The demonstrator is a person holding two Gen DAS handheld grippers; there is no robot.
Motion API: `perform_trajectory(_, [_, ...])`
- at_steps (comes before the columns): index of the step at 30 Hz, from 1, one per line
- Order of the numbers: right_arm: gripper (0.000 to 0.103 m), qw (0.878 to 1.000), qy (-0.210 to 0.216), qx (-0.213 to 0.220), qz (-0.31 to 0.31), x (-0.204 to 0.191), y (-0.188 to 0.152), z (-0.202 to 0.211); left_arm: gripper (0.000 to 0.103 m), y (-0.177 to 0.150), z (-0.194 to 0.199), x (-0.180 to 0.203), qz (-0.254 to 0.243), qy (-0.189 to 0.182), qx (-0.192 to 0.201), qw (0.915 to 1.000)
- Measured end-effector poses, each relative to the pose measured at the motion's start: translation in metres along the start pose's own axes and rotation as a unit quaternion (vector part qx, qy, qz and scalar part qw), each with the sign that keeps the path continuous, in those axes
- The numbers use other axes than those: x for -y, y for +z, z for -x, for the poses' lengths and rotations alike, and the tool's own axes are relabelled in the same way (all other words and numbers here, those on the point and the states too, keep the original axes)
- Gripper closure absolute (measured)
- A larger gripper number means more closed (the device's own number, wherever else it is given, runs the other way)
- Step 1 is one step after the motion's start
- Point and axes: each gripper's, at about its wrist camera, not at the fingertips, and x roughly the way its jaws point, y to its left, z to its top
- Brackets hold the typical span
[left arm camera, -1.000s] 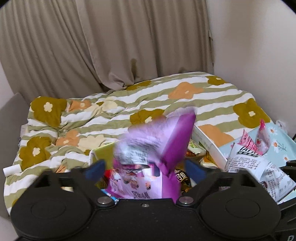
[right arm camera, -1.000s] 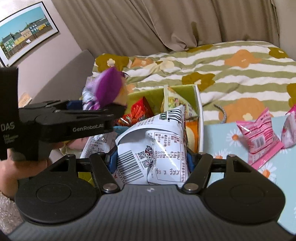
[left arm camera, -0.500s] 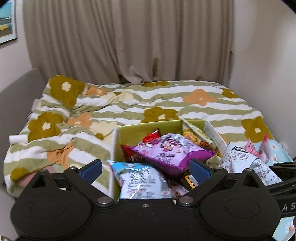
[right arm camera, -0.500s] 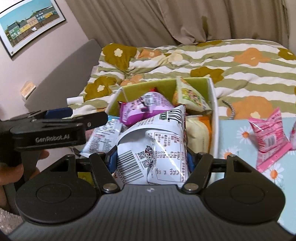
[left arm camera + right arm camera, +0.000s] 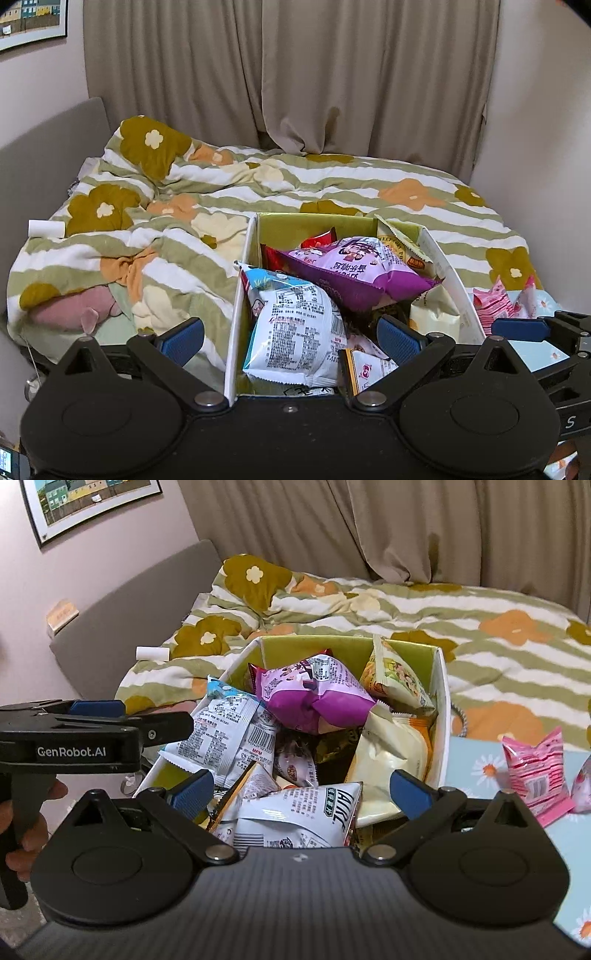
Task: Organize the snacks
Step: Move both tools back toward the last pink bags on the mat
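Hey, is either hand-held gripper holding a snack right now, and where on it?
Nothing is held. The left hand-held gripper is open and empty; the right hand-held gripper is opening, its white packet lying loose in the box.

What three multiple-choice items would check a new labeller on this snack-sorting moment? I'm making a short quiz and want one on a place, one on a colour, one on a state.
1. Where does the purple snack bag lie?
A. In the box, on top of other packets
B. On the quilt beside the box
C. On the daisy-print cloth

2. What colour is the inside of the box?
A. Red
B. Yellow-green
C. Black

3. How does the right gripper stand?
A. Shut on the purple bag
B. Shut on a pink packet
C. Jaws opening wide, pressing on nothing

Answers:
1 A: it rests on the heap inside the box walls in both views.
2 B: the bare far wall shows yellow-green.
3 C: the blue pads stand far apart, and the white printed packet lies loose in the box between them.
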Motion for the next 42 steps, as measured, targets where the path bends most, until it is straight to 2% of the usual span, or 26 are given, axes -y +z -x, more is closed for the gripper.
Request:
perform_trajectory(11, [0.000,1.000,-0.019,0.015,0.000,-0.006,-0.001,0.013,0.001,-0.003,0.013,0.000,0.001,-0.022,0.011,0.9997])
perform_trajectory(20, [0.000,0.999,-0.039,0.029,-0.004,0.011,0.000,0.040,0.001,0.000,0.026,0.022,0.015,-0.022,0.025,0.9994])
perform_trajectory(26, [0.000,0.998,-0.034,0.041,-0.030,0.054,0.001,0.065,0.001,-0.001,0.039,0.069,0.014,-0.005,0.048,0.9987])
perform_trajectory(30, [0.000,0.999,-0.036,0.036,-0.015,0.092,0.001,0.083,0.001,0.001,0.039,0.108,0.027,-0.005,0.053,0.9982])
perform_trajectory(34, [0.000,0.998,-0.044,0.036,-0.006,0.132,0.000,0.096,0.001,0.005,0.031,0.155,0.022,-0.006,0.052,0.9984])
perform_trajectory(42, [0.000,0.996,-0.058,0.049,-0.042,0.230,-0.006,0.115,0.001,0.004,-0.003,0.236,0.018,-0.002,0.034,0.9993])
